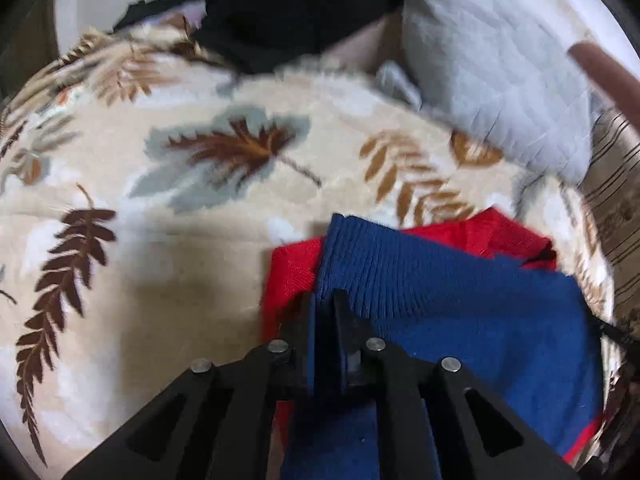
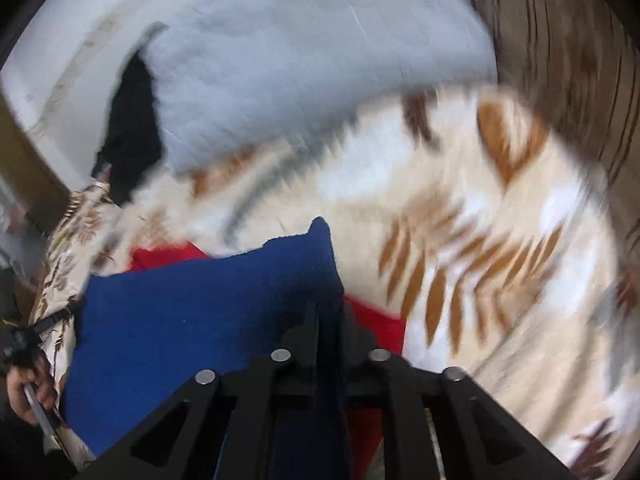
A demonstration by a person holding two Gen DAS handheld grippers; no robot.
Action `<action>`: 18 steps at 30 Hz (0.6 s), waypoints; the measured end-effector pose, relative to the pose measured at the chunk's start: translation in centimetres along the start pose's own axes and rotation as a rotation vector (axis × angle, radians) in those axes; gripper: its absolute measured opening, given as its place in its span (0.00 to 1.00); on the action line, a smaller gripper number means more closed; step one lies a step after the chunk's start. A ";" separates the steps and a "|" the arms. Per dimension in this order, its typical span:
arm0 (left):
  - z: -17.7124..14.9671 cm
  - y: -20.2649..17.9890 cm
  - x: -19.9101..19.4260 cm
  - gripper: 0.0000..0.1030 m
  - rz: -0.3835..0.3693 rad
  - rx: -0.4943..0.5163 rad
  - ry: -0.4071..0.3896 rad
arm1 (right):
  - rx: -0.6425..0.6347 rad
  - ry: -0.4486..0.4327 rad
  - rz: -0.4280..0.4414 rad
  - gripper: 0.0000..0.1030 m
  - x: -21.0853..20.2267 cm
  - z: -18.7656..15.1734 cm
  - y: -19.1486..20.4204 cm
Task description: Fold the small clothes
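A small blue and red knitted garment [image 1: 460,304] lies on a cream blanket with brown leaf prints [image 1: 180,240]. The blue layer with a ribbed edge lies over the red one [image 1: 286,276]. My left gripper [image 1: 325,300] is shut on the blue fabric's left edge. In the right wrist view the same blue garment [image 2: 200,304] spreads to the left, with red [image 2: 380,328] showing beneath it. My right gripper [image 2: 330,312] is shut on the blue fabric's right edge. Both views are motion-blurred.
A pale grey quilted pillow [image 1: 500,80] lies at the back, also in the right wrist view [image 2: 300,60]. A black cloth [image 1: 288,12] lies behind the blanket. Striped brown fabric [image 1: 616,208] is at the right edge. A person's hand [image 2: 28,392] shows at lower left.
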State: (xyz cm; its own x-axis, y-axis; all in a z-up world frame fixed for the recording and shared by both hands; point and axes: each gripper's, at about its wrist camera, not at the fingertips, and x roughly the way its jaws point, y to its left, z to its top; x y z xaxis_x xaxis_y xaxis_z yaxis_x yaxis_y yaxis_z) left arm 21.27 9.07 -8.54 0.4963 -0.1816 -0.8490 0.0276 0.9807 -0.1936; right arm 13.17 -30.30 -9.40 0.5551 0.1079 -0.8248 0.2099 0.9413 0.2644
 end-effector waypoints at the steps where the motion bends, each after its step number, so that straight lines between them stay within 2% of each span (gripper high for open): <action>1: -0.1 0.1 -1.0 0.34 0.014 -0.009 -0.004 | 0.002 -0.017 0.003 0.13 -0.2 -0.5 0.0; 2: -0.3 0.3 -2.0 0.45 0.013 -0.015 -0.016 | -0.009 -0.045 -0.003 0.16 -1.1 -0.8 0.2; 4: -0.9 0.5 -5.1 0.46 -0.017 -0.023 -0.077 | -0.011 -0.101 -0.013 0.33 -3.6 -1.3 0.5; 5: -1.2 0.3 -6.7 0.48 -0.031 -0.014 -0.100 | 0.000 -0.132 0.000 0.37 -4.9 -1.5 0.6; 7: -2.4 -0.7 -9.6 0.52 -0.063 0.017 -0.136 | 0.047 -0.186 0.078 0.65 -7.9 -2.3 1.0; 9: -4.4 -2.2 -11.8 0.53 -0.099 0.059 -0.157 | 0.079 -0.185 0.199 0.67 -9.5 -3.3 2.1; 11: -6.2 -3.2 -12.1 0.57 -0.117 0.092 -0.159 | 0.122 -0.152 0.372 0.68 -9.8 -5.1 3.0; 13: -8.0 -3.8 -10.3 0.60 -0.066 0.113 -0.109 | 0.200 -0.082 0.501 0.69 -8.1 -7.7 3.1; 14: -9.1 -3.9 -8.4 0.60 -0.006 0.110 -0.030 | 0.250 -0.043 0.478 0.69 -6.7 -9.1 2.5; 15: -10.5 -3.5 -5.6 0.60 0.072 0.125 0.097 | 0.305 -0.008 0.421 0.69 -5.6 -10.5 1.6; 16: -11.3 -3.4 -5.3 0.60 0.110 0.168 0.071 | 0.377 0.024 0.407 0.58 -4.4 -12.3 0.1; 17: -11.7 -3.6 -6.1 0.60 0.121 0.205 0.019 | 0.393 0.004 0.434 0.51 -4.6 -13.4 -0.8; 18: -11.9 -3.8 -7.0 0.60 0.144 0.229 0.009 | 0.385 -0.003 0.405 0.49 -5.7 -14.3 -1.3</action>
State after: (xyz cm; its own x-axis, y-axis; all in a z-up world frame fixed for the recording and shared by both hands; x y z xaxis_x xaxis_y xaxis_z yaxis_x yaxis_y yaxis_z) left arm 7.34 5.77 -7.75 0.5012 -0.0388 -0.8644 0.1533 0.9872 0.0446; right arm -1.75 -27.54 -12.21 0.6548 0.4348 -0.6182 0.2583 0.6399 0.7237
